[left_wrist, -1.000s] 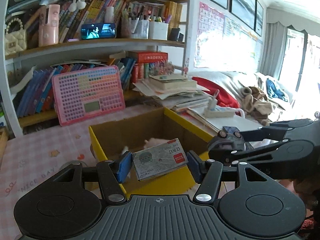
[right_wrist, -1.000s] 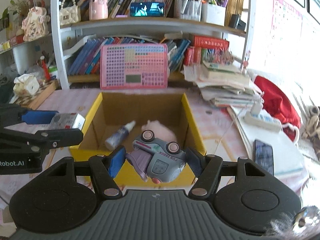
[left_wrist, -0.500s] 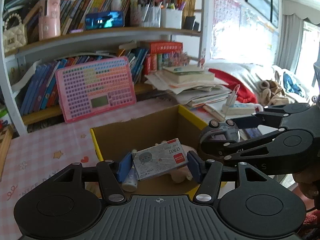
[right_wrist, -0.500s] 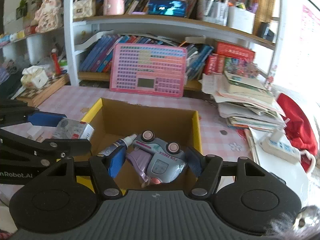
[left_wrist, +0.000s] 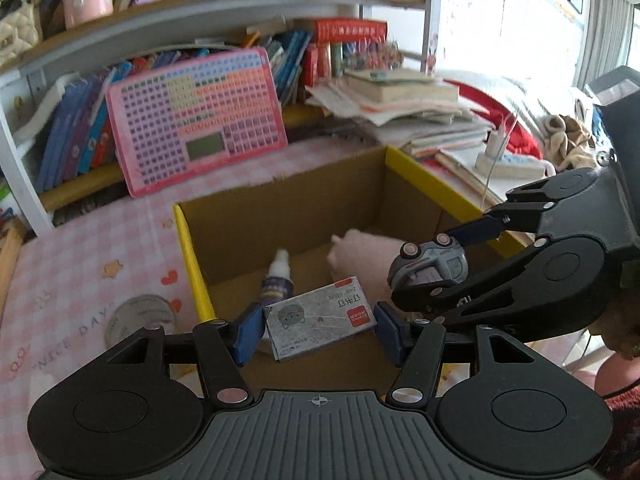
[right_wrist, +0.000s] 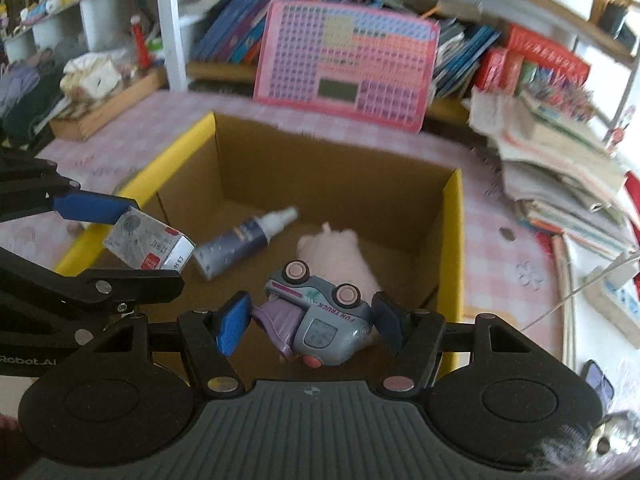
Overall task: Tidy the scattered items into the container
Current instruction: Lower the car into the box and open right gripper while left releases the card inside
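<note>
Reading "FUN TRUCK" on toy truck (right_wrist: 320,322), staple box (left_wrist: 320,322) label seemingly Chinese

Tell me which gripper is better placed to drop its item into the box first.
Right, probably. The right gripper holds the toy truck over the open box floor; the left gripper holds its staple box nearer the yellow wall.

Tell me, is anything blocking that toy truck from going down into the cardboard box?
Partly. The toy truck, gripped in the right tool, hangs over the open cardboard box. No lid covers it, but a pink plush lies on the floor right beneath, with a spray bottle beside it.
</note>
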The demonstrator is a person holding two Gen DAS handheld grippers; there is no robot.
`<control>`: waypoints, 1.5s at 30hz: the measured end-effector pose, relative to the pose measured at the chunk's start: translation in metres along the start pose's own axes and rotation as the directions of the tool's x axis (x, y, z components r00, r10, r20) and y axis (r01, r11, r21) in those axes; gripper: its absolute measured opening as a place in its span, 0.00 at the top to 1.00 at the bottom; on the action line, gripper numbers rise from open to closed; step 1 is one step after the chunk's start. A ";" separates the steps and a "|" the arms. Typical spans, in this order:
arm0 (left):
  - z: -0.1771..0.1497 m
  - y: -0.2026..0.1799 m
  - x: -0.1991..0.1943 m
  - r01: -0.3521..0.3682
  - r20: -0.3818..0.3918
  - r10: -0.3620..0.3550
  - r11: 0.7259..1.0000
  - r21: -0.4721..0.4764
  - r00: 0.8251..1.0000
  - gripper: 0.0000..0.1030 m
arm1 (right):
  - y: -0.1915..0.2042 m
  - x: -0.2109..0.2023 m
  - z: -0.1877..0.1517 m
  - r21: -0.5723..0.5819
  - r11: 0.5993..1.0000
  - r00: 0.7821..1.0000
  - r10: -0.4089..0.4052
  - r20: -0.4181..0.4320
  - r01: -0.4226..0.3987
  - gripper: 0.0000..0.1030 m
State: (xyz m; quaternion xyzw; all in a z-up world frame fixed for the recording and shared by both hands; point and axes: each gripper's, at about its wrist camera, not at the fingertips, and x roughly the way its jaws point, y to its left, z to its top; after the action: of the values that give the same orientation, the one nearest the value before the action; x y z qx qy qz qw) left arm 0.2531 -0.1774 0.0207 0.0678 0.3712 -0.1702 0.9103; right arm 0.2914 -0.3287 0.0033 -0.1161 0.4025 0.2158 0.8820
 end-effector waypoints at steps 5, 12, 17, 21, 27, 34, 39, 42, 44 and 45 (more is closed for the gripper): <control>-0.005 0.000 0.016 0.026 -0.071 -0.028 0.999 -0.028 0.997 0.42 | -0.005 0.014 0.000 0.007 0.998 0.996 0.055 -0.065 -0.054 0.39; -0.007 0.002 0.021 0.036 -0.091 -0.041 0.998 -0.059 0.995 0.42 | -0.007 0.025 -0.001 0.051 0.994 0.988 0.107 -0.112 -0.102 0.58; -0.007 0.002 0.021 0.027 -0.093 -0.033 0.998 -0.062 0.995 0.39 | -0.008 0.024 -0.003 0.065 0.993 0.989 0.106 -0.106 -0.099 0.58; -0.007 -0.001 0.017 0.004 -0.076 -0.008 0.999 -0.040 0.997 0.26 | -0.010 0.020 -0.005 0.087 0.992 0.992 0.098 -0.085 -0.090 0.56; -0.007 -0.003 0.004 -0.014 -0.039 0.013 0.999 -0.039 0.999 0.20 | -0.009 0.005 -0.008 0.111 0.991 0.996 0.079 -0.034 -0.075 0.54; -0.010 -0.010 -0.018 -0.018 0.029 0.019 1.000 -0.023 0.999 0.15 | -0.003 -0.019 -0.014 0.139 0.989 0.999 0.037 0.034 -0.041 0.54; -0.014 -0.012 -0.037 -0.030 0.107 0.033 0.999 -0.029 0.994 0.14 | 0.004 -0.040 -0.023 0.159 0.987 0.994 -0.030 0.104 0.013 0.52; -0.018 -0.013 -0.046 -0.036 0.136 0.040 0.999 -0.031 0.990 0.14 | 0.010 -0.054 -0.030 0.172 0.984 0.985 -0.074 0.154 0.047 0.52; -0.021 -0.014 -0.051 -0.040 0.150 0.044 0.999 -0.030 0.988 0.13 | 0.013 -0.063 -0.034 0.193 0.980 0.978 -0.093 0.184 0.057 0.51; -0.023 -0.015 -0.053 -0.041 0.156 0.045 0.999 -0.029 0.987 0.13 | 0.014 -0.066 -0.036 0.201 0.978 0.976 -0.101 0.194 0.061 0.51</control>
State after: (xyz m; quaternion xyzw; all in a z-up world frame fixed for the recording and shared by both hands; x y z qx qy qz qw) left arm 0.1974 -0.1714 0.0413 0.0503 0.2992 -0.1507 0.9409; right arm 0.2225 -0.3489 0.0297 -0.0235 0.3243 0.1503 0.9337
